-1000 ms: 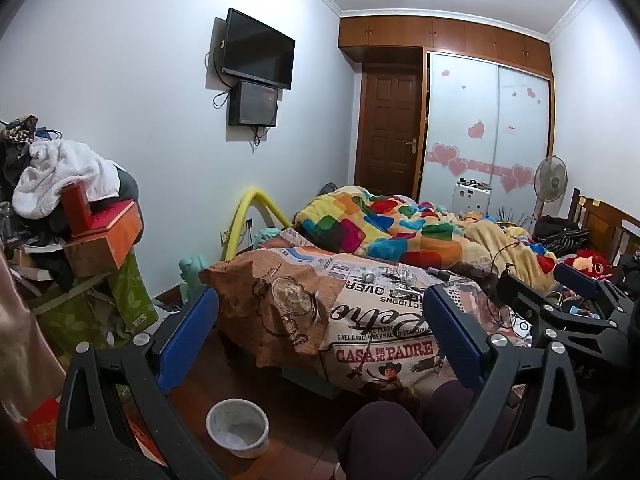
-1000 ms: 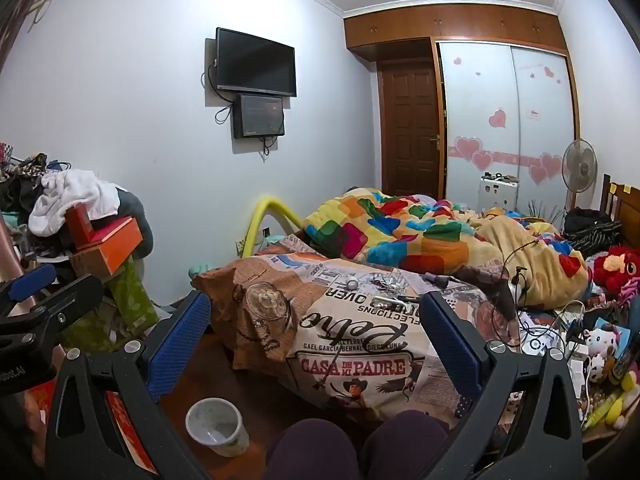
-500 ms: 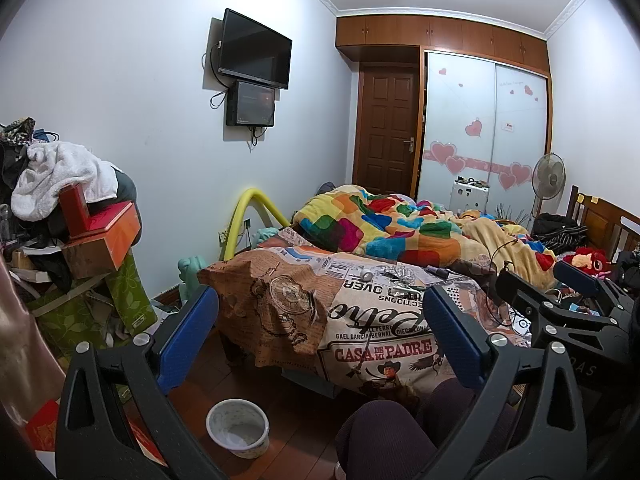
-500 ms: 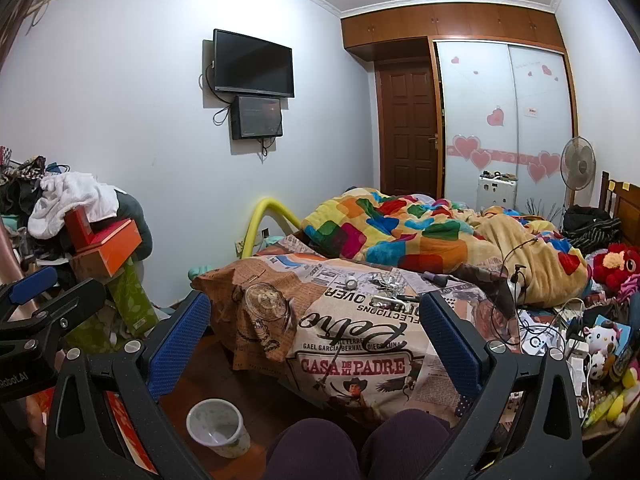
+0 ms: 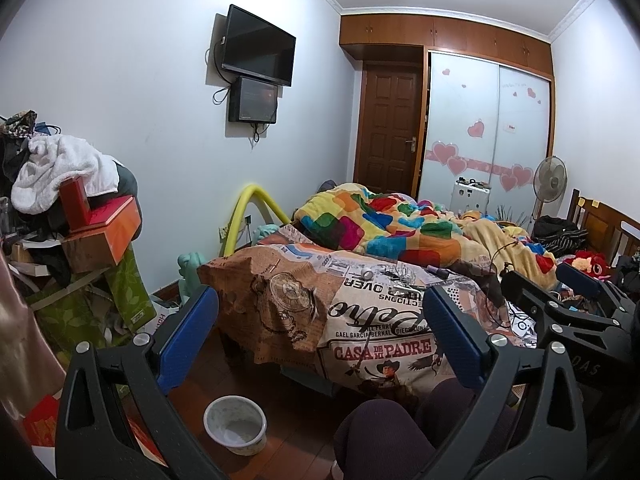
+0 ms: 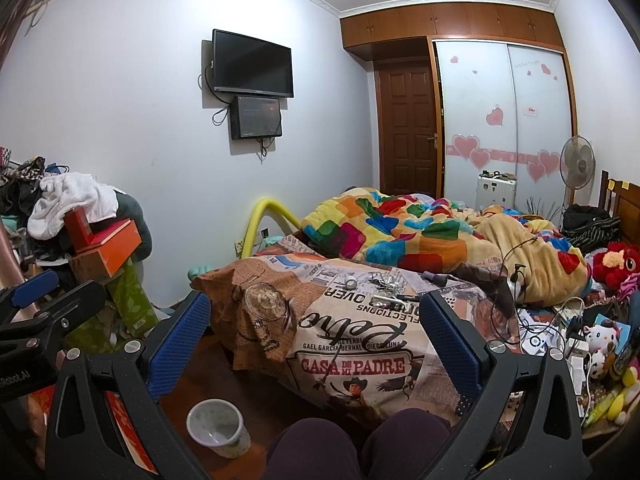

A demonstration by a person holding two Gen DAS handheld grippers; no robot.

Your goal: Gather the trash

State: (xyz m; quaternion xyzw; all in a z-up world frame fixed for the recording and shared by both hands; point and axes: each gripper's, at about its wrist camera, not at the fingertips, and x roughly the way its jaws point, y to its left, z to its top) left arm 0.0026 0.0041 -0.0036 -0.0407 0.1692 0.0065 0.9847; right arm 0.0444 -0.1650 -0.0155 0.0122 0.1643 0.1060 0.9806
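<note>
Currently at approach step: left gripper [image 5: 320, 336] and right gripper [image 6: 314, 332] released, empty, facing bed [image 6: 360, 344]. Trash [image 6: 384, 282] atop bed; bin [image 6: 218, 426] on floor. Next: advance, grasp.

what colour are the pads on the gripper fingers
Blue pads on black frames, clearest in the right wrist view.

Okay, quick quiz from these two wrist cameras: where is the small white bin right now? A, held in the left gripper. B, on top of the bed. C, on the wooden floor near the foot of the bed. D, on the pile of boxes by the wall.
C: the white bin stands upright on the wooden floor before the bed, and both the left gripper and right gripper are open, holding nothing.
</note>
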